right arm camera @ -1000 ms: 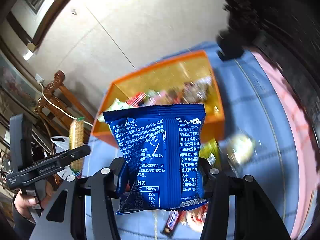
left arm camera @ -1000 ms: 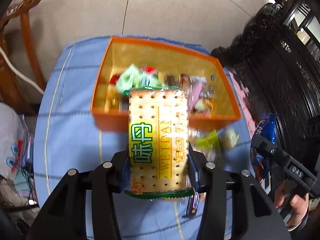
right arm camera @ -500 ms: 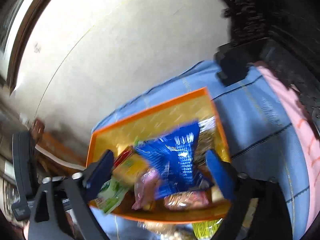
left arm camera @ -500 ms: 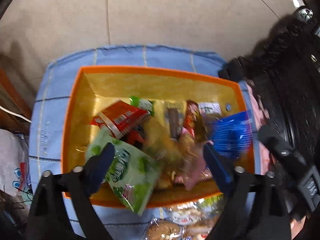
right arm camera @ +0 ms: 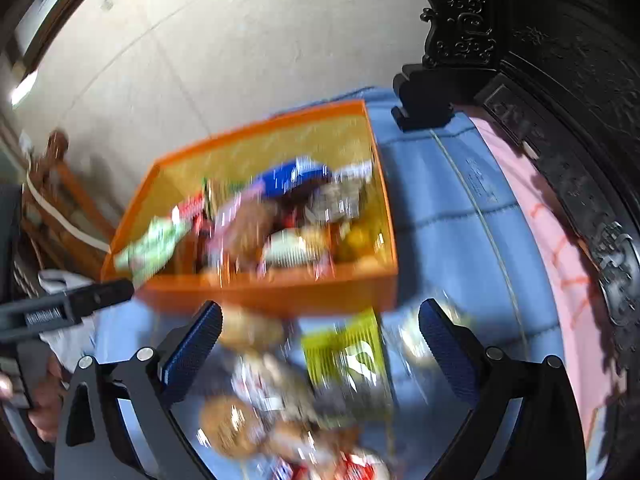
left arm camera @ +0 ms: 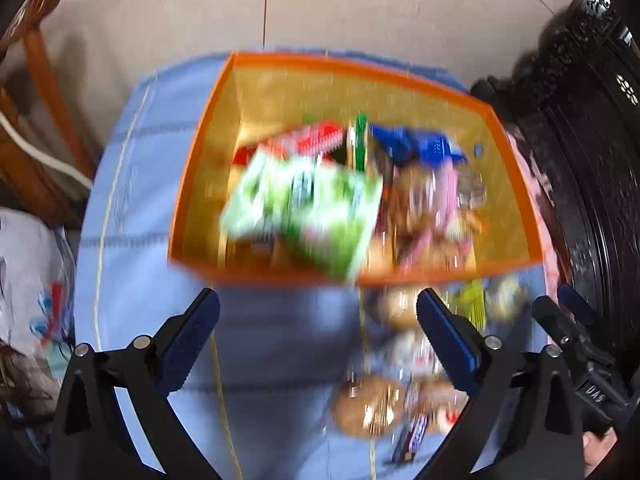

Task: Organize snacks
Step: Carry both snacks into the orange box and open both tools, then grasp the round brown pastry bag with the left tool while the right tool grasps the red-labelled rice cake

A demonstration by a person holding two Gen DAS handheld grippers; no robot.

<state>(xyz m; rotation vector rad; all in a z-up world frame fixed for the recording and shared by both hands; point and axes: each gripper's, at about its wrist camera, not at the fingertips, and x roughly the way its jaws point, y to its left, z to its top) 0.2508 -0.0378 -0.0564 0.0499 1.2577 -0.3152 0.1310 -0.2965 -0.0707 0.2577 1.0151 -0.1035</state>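
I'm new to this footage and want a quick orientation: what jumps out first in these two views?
The orange bin at mid-frame, sitting on a blue cloth and heaped with packets; a green-and-white bag lies on top at its left, a blue packet toward the back. Nearer the cameras, loose snacks are scattered on the cloth in front of the bin. The left claw and right claw are both wide open and empty.

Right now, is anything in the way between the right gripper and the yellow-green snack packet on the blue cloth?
Nothing visible is. The right gripper is open and empty, and the yellow-green packet lies on the blue cloth right between its fingers, in front of the orange bin. Other loose snacks lie beside it, but blur hides whether they touch.
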